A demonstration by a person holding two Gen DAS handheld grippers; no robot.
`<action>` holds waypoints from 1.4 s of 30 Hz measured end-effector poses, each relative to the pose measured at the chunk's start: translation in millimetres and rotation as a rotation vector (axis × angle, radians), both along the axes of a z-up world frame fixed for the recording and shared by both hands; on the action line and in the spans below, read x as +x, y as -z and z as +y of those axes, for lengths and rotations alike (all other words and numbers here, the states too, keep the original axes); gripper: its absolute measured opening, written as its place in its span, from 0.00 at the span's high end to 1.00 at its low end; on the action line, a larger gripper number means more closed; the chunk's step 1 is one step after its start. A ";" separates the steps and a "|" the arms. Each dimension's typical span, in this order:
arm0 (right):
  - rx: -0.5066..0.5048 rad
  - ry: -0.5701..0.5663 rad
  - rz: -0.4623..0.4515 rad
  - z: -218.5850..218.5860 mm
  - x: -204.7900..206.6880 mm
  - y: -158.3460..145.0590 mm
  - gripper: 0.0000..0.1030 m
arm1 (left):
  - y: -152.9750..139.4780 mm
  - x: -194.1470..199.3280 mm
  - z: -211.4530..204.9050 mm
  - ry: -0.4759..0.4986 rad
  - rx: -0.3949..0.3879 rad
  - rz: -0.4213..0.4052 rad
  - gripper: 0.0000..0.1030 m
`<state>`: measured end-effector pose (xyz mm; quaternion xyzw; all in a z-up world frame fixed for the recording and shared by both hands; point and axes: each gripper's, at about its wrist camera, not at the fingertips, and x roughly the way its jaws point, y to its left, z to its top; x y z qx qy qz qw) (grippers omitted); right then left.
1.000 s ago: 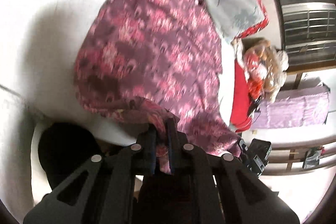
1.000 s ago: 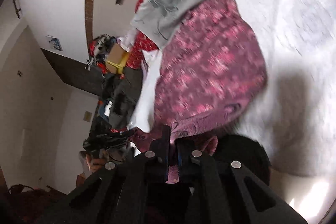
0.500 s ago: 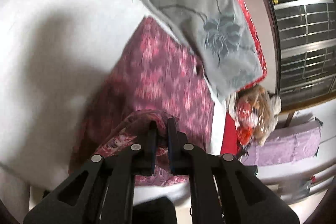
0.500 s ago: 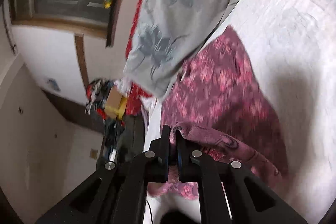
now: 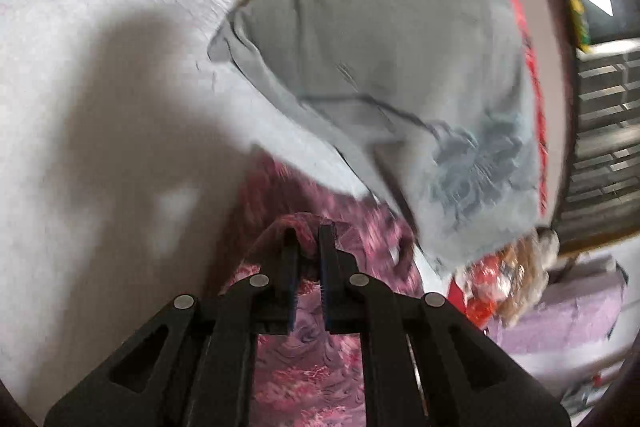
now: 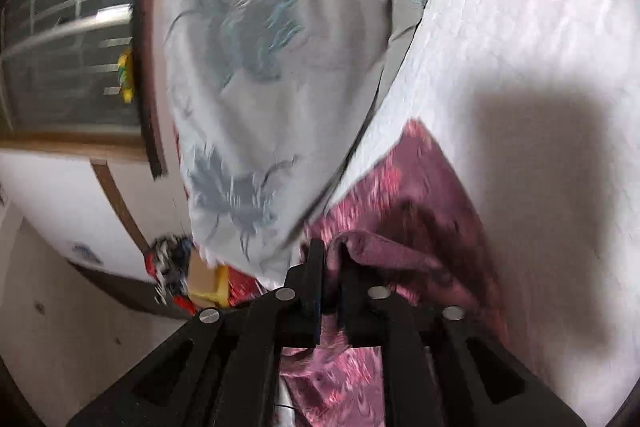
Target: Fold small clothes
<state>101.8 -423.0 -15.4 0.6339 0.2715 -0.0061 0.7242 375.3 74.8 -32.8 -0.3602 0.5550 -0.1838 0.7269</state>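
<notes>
Two grippers carry one edge of the pink floral garment (image 5: 316, 359) over the part of it lying on the white bed (image 5: 100, 107), toward the grey pillow (image 5: 400, 75). The left gripper (image 5: 307, 247) has its fingers nearly closed, pinching a fold of the cloth between them. The right gripper (image 6: 329, 267) has just been opening its fingers a little; the garment (image 6: 400, 195) sits in the narrow gap between them, and from the right wrist view it looks as if the pads are easing off rather than pressing hard.

To do this fold well, both hands should probably bring the lifted edge level with the far edge near the pillow, keeping the two held corners apart so the cloth stays taut and lies without a ridge. If the right side lets go first, the left should likely lower and release promptly so that the edge does not skew.

The garment lies with its long axis running away from the grippers toward the pillow, its far end just beside, perhaps tucked under, the pillow's edge.
</notes>
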 end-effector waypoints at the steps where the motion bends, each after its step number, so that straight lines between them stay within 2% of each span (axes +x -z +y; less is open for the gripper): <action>1: 0.017 0.028 0.011 -6.1 3.0 2.6 0.89 | 3.4 6.0 0.9 -0.004 -0.011 0.018 0.93; 3: 0.044 0.102 0.020 -19.0 5.0 4.3 0.85 | 9.0 13.6 7.5 -0.029 -0.063 0.063 0.93; 5: 0.000 0.148 0.008 -30.4 0.9 -7.4 0.78 | 5.4 10.9 17.3 -0.044 -0.115 0.041 0.85; 6: -0.038 0.146 0.014 -33.3 0.0 -14.2 0.71 | 0.9 5.7 23.6 -0.056 -0.129 0.015 0.70; 7: -0.100 0.129 0.032 -34.4 -1.3 -23.0 0.64 | -3.0 0.0 28.9 -0.069 -0.131 -0.007 0.49; 9: -0.227 0.069 0.089 -29.9 -0.5 -35.2 0.57 | -7.9 -16.5 36.8 -0.088 -0.098 -0.040 0.32; 11: -0.366 -0.015 0.164 -17.6 2.5 -41.1 0.54 | -4.8 -39.3 38.1 -0.077 -0.052 -0.049 0.32; 13: -0.427 -0.069 0.201 -6.9 6.3 -38.8 0.53 | 5.2 -65.2 37.5 -0.088 -0.042 -0.042 0.32; 15: -0.467 -0.104 0.218 5.5 8.5 -34.7 0.53 | 17.0 -85.1 34.5 -0.111 -0.066 -0.029 0.32; 17: -0.505 -0.106 0.222 15.8 10.8 -32.1 0.53 | 24.2 -96.4 29.0 -0.134 -0.052 -0.024 0.32; 19: -0.537 -0.122 0.254 23.7 19.7 -30.8 0.52 | 23.3 -96.3 19.8 -0.150 0.030 -0.038 0.32; 22: -0.611 -0.150 0.289 34.5 39.7 -28.7 0.51 | 11.8 -89.6 11.0 -0.160 0.176 -0.115 0.31; 24: -0.644 -0.164 0.310 36.2 52.8 -24.3 0.49 | 11.8 -81.6 4.4 -0.131 0.279 -0.130 0.31; 25: -0.657 -0.175 0.321 37.5 59.8 -21.7 0.49 | 13.9 -76.5 1.1 -0.113 0.302 -0.124 0.31; 27: -0.673 -0.195 0.338 40.6 70.0 -17.1 0.49 | 23.4 -66.1 -3.0 -0.089 0.291 -0.094 0.31; 29: -0.707 -0.215 0.331 46.3 75.9 -17.7 0.67 | 27.6 -61.9 -5.4 -0.077 0.276 -0.093 0.31; 30: -0.738 -0.224 0.327 49.1 78.4 -21.0 0.99 | 27.6 -61.9 -6.2 -0.079 0.284 -0.102 0.31; 31: -0.749 -0.226 0.317 49.2 78.8 -24.4 0.98 | 26.3 -61.8 -7.3 -0.081 0.302 -0.113 0.32; 35: -0.742 -0.102 0.195 32.5 69.7 -52.0 0.98 | 26.4 -60.5 -3.8 -0.106 0.344 -0.109 0.35; 37: -0.704 -0.057 0.249 16.3 72.3 -43.4 0.98 | 30.0 -58.5 -2.2 -0.127 0.374 -0.091 0.36; 39: -0.651 -0.076 0.401 5.1 76.8 -17.7 0.98 | 29.8 -58.2 1.2 -0.131 0.361 -0.087 0.36; 40: -0.612 -0.080 0.423 1.8 74.7 -10.5 0.96 | 28.4 -59.0 3.1 -0.132 0.357 -0.088 0.36; 42: -0.552 -0.029 0.370 -1.4 62.3 -12.1 0.90 | 24.5 -60.8 3.1 -0.137 0.350 -0.101 0.36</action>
